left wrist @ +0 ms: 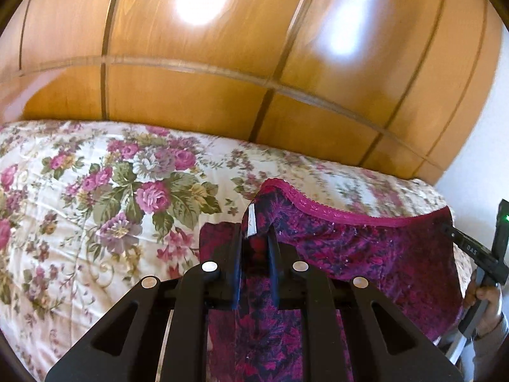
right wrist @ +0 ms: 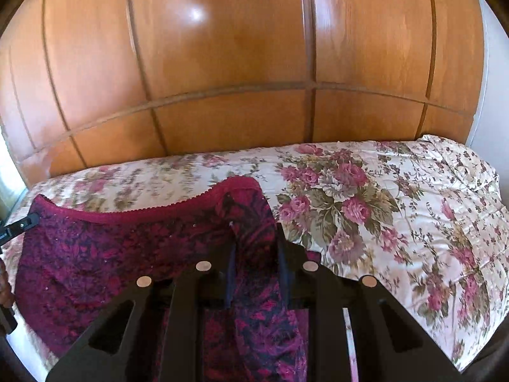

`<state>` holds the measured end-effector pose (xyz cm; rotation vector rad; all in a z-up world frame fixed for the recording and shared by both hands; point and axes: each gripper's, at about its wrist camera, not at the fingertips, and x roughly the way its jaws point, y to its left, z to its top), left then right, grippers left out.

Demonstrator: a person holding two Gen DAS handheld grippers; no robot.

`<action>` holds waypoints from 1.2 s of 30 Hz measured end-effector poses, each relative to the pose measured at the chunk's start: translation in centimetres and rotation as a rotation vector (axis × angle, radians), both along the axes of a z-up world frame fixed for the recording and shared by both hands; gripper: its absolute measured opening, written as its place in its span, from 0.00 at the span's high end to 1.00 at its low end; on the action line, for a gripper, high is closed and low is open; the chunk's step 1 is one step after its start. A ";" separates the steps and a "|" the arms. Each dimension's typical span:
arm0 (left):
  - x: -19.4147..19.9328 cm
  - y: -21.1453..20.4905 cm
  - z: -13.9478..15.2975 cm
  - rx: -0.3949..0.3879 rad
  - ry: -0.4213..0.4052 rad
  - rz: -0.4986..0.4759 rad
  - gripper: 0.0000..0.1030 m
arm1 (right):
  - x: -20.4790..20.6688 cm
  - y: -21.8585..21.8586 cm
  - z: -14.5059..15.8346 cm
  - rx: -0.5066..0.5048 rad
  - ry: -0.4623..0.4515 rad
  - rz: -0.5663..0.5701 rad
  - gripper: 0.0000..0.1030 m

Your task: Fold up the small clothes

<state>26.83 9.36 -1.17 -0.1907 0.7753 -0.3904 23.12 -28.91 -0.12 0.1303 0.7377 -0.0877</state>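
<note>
We've got the undies (left wrist: 366, 248) pinched at both waistband corners, left gripper (left wrist: 254, 238) and right gripper (right wrist: 254, 238) each clamped on fabric. They hang stretched just above the bedspread (left wrist: 95, 191), probably so they'll lay flat for folding.

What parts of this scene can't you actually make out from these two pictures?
- Garment, left wrist view: its lower part is hidden behind the left gripper.
- Garment's white tag: print too small to read.
- Right gripper, right wrist view: cloth covers its pads.
- Bedspread: cut off by the frame edges.
</note>
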 end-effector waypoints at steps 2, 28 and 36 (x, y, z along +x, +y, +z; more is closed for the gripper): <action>1.4 -0.4 -1.0 0.013 0.023 0.015 0.87 | 1.4 -0.2 -1.4 -0.015 0.022 -0.018 0.81; 0.8 -0.6 -3.1 0.147 0.016 0.120 0.56 | 1.9 -2.1 -4.5 0.000 0.063 -0.119 0.24; -6.8 -1.4 -3.2 0.128 -0.024 0.049 0.56 | -5.6 3.3 -3.6 0.082 0.039 0.088 0.22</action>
